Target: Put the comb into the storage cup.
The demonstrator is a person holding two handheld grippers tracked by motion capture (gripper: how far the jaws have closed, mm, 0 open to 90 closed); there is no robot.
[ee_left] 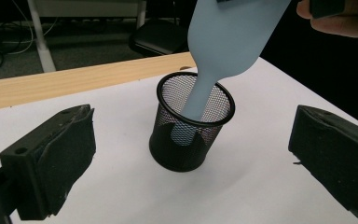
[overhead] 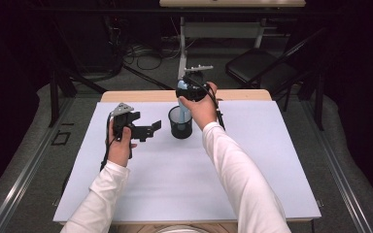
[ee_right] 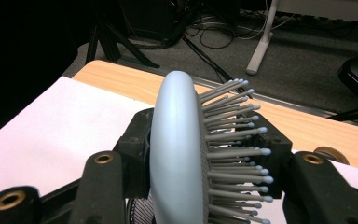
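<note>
A wooden tabletop (overhead: 245, 94) carries a white sheet (overhead: 175, 179) that covers nearly all of it; bare wood shows as a strip along the far edge and a thin sliver at the near edge. Standing directly on the sheet, toward the far side and a little left of the middle, is a black wire-mesh cup (overhead: 180, 122), upright with its round rim open upward. The left gripper view shows the cup's (ee_left: 191, 126) base flat on the white surface, near the wooden strip.
</note>
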